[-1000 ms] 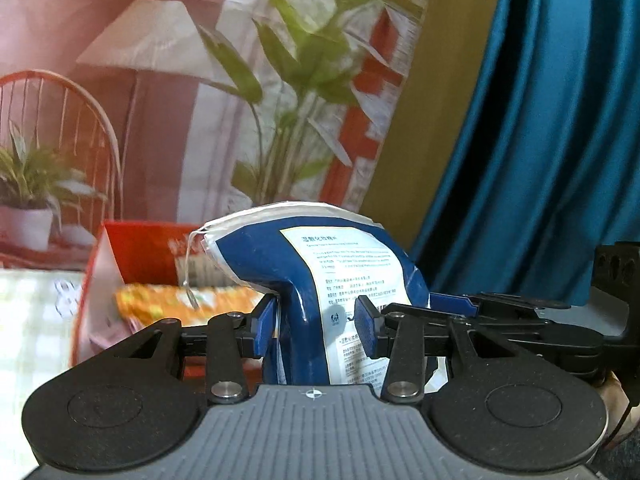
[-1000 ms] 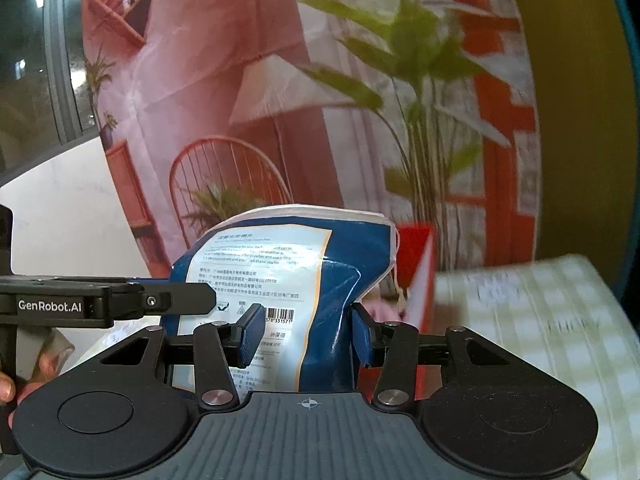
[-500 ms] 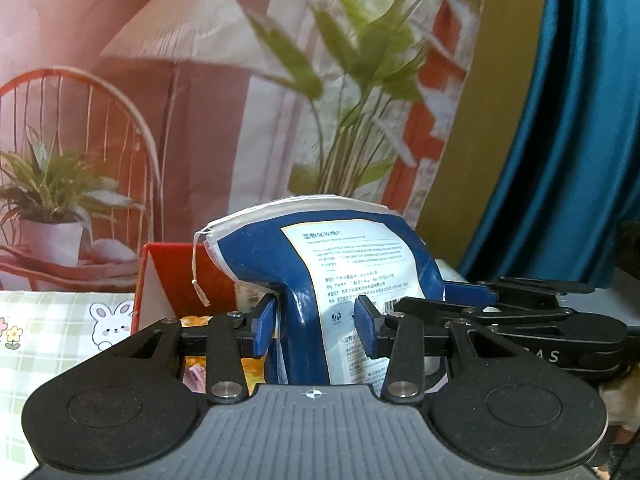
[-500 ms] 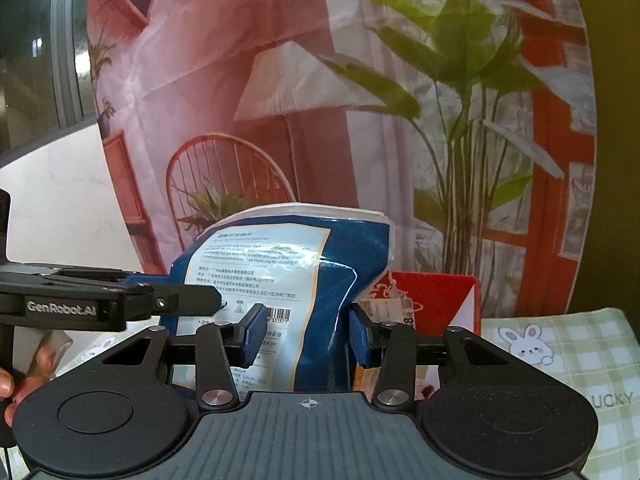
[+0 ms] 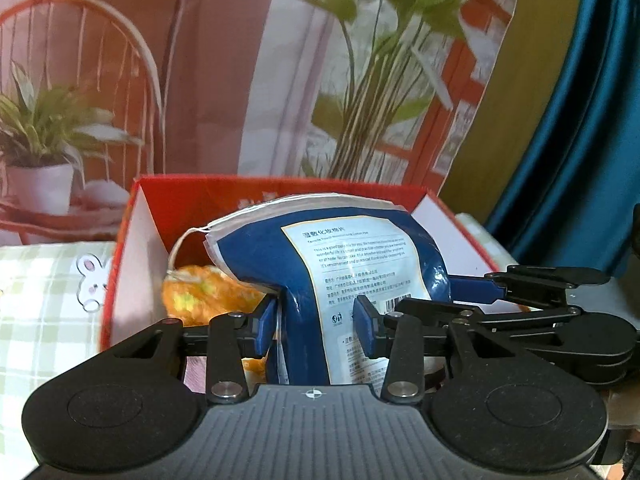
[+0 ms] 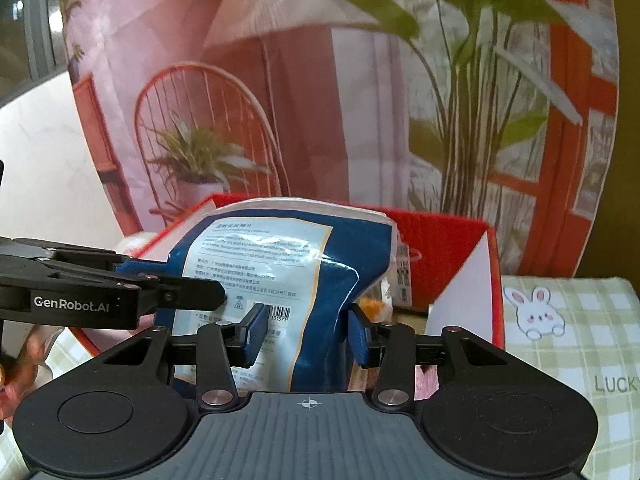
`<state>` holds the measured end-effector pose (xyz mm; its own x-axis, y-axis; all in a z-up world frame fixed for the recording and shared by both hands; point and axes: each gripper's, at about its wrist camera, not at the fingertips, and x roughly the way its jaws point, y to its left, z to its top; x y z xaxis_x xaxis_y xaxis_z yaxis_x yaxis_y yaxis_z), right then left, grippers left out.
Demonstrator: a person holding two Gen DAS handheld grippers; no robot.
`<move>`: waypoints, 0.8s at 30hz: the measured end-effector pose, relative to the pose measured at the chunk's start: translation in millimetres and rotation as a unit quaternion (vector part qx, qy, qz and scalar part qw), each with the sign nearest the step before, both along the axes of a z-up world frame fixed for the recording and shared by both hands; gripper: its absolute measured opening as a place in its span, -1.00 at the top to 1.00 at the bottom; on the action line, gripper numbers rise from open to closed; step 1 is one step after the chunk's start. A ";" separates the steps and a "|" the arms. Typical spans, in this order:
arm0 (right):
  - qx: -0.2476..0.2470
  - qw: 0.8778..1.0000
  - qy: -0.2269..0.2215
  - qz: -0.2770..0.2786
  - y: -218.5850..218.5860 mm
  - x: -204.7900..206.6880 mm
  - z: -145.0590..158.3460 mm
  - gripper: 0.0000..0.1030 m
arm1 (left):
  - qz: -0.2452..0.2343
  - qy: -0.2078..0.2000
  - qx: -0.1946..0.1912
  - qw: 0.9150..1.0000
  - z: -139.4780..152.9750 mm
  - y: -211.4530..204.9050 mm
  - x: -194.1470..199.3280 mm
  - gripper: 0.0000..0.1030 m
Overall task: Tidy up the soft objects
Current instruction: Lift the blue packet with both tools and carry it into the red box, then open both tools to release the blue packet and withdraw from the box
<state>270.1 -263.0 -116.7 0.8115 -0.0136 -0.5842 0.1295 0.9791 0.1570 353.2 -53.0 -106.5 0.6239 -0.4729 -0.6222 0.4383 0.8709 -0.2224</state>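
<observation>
1. Grippers from both sides share one load: the left gripper (image 5: 316,326) has its blue pads pressed into the lower part of a blue cotton-pad bag (image 5: 344,280), and the right gripper (image 6: 306,334) clamps the same bag (image 6: 280,280) from the opposite side.
2. The bag stands upright (white label facing each camera) over the open red cardboard box (image 5: 280,196), its lower end between the box walls.
3. An orange snack packet (image 5: 200,296) lies inside the box, just behind and left of the bag in the left wrist view.
4. The box sits on a green checked tablecloth (image 6: 580,320) printed with a white rabbit (image 6: 538,312).
5. A printed backdrop (image 6: 320,80) of a chair and plants hangs behind.
</observation>
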 end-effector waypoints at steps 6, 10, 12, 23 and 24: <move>0.000 0.999 0.047 -0.020 -5.5 3.3 -14.7 0.23 | -0.023 0.030 0.021 0.999 -13.0 -17.0 7.6 0.18; -0.015 0.997 0.069 -0.025 -6.5 4.7 -18.2 0.24 | -0.029 0.047 0.030 0.998 -20.9 -25.0 13.4 0.18; -0.024 0.997 0.076 -0.023 -4.4 5.2 -18.1 0.25 | -0.029 0.054 0.031 0.998 -23.2 -26.3 16.7 0.18; -0.047 0.993 0.104 -0.010 -3.5 15.8 -19.6 0.25 | -0.028 0.058 0.044 0.997 -25.0 -29.6 16.1 0.18; -0.047 0.993 0.105 -0.010 -4.1 16.3 -19.5 0.25 | -0.027 0.056 0.044 0.997 -24.2 -29.5 15.8 0.18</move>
